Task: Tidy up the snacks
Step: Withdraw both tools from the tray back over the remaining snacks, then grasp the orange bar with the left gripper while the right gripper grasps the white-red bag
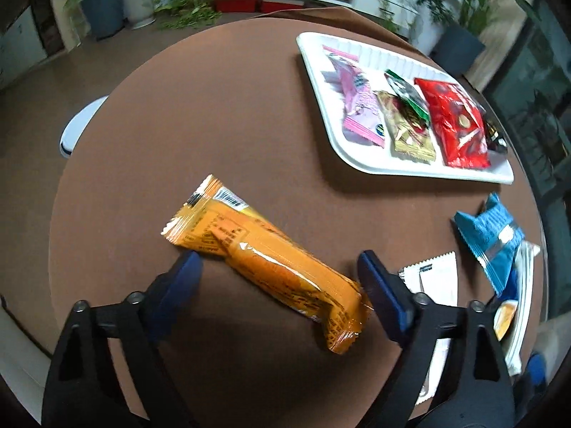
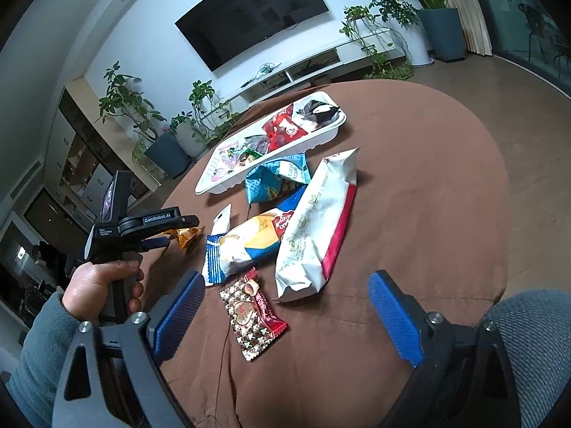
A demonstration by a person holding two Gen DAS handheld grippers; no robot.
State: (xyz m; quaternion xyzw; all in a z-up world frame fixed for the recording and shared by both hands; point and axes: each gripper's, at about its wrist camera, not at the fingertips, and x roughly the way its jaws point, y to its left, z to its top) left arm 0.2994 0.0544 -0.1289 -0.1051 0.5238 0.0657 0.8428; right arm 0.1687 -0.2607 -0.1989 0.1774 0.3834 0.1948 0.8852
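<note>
The left hand-held gripper (image 1: 278,271) was seen closest to the lens, its two blue fingers (image 1: 383,290) spread apart on either side of an orange snack bar (image 1: 271,264). The bar lay flat and slanted on the brown surface (image 1: 214,107), and the right-side pad was seen touching or nearly touching the bar's near end, while the left-side pad was set just beside the wrapper; no firm clamp could be made out. From the right wrist view, the same tool was seen gripped in the person's hand (image 2: 103,281), with a grey-blue sleeve (image 2: 39,342) behind it.

The right hand-held gripper (image 2: 285,306) was held with its jaws wide apart and nothing between them, above the near part of the surface. Just ahead of it a small red-and-brown heart-patterned packet (image 2: 251,315) was laid, and beyond that a large white bag with a red edge (image 2: 317,221), a blue-and-yellow packet (image 2: 249,242) and a light blue pouch (image 2: 274,178) were piled near one another.

A white tray (image 1: 321,82) was placed at the far side of the surface. In it a pink packet (image 1: 360,103), a gold packet (image 1: 407,128), a green packet (image 1: 407,92) and a red packet (image 1: 456,121) were lined up side by side, with a dark packet (image 2: 317,112) at the end. A flat white sachet (image 1: 435,278) was left on the surface just beside the left tool's right-side finger.
</note>
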